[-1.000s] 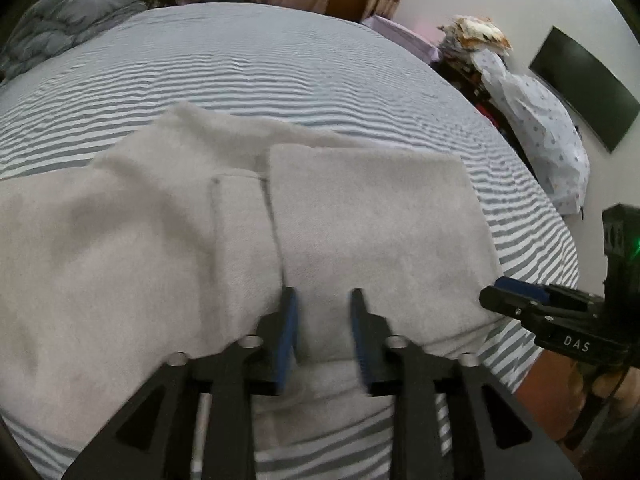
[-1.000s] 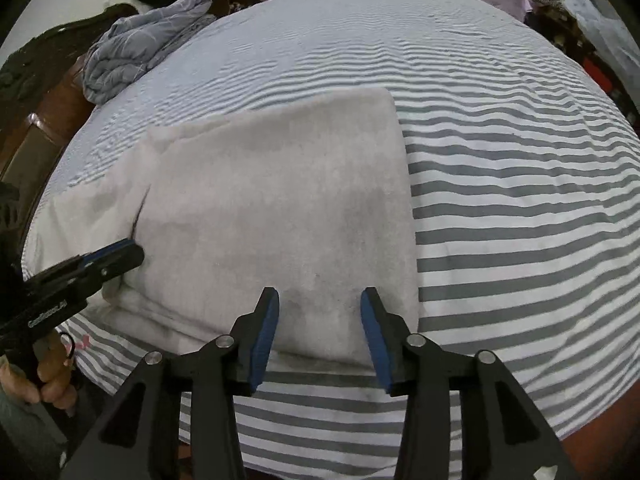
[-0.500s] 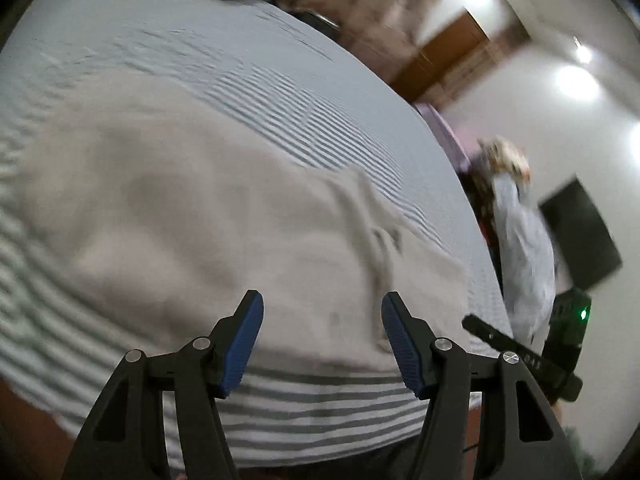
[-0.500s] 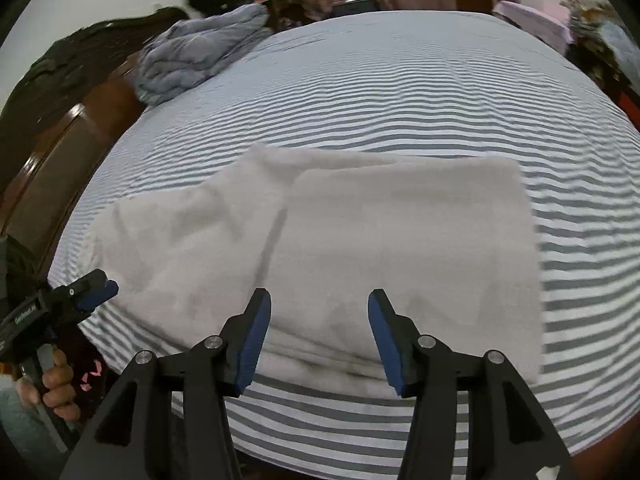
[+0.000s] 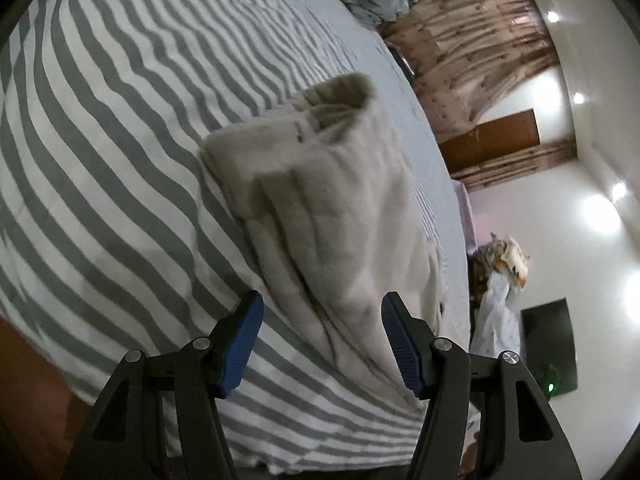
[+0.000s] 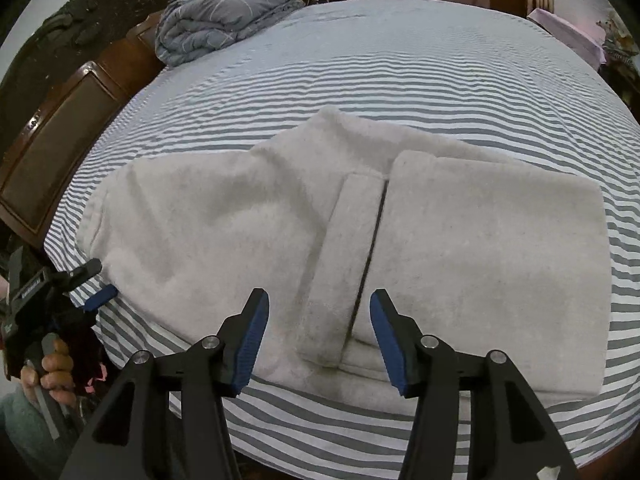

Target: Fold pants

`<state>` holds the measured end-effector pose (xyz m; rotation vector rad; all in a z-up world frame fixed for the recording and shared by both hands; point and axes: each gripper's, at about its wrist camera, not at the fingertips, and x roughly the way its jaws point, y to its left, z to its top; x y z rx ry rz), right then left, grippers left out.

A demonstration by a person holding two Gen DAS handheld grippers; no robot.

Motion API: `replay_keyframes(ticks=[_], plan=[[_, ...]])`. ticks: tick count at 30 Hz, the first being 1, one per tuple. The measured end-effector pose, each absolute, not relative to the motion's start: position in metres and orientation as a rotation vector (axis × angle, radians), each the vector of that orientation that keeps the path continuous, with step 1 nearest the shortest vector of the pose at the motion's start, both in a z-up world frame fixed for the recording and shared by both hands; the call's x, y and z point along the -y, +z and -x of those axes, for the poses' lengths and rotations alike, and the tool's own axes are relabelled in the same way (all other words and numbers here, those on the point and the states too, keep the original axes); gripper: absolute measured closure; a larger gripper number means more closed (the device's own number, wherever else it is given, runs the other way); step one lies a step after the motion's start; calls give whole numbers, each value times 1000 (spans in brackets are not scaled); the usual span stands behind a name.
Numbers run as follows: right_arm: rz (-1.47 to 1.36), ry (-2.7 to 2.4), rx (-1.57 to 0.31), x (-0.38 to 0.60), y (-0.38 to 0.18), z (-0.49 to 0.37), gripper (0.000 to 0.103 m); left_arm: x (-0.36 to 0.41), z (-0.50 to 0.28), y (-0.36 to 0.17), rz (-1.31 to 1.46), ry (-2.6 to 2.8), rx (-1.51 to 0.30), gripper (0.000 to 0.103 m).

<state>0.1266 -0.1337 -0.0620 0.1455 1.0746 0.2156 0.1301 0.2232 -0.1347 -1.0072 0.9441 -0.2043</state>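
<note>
From the left wrist, the left claw (image 5: 320, 336) stands wide apart, empty, with the pale pants (image 5: 332, 216) on the striped bed (image 5: 100, 160) running lengthwise straight away from it; this view is blurred, so the near end may be the waistband. From the right wrist, the right claw (image 6: 318, 340) gapes apart over the folded leg's edge, pants (image 6: 280, 240) stretching left-right, the left claw (image 6: 94, 284) at their left end.

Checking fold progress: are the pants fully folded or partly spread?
Partly folded: the pants have one section doubled over on the right, the left part still lying flat on the bed.
</note>
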Motion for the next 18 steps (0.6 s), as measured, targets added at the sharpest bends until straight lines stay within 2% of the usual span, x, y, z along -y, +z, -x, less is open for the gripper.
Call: replay_keyframes(ticks=[14,17,18], plan=[[-61,79,-1098,140,-79,-139,53,-245,-165,-150,1079,-173,-875,42],[-82,45,-1096,147,-80,-142,53,-239,-168,-148,1041,-155,-871,56],[-84,20,-1097,151,-82,-144,53,-238,-168,-149,1038,-152,-868,57]])
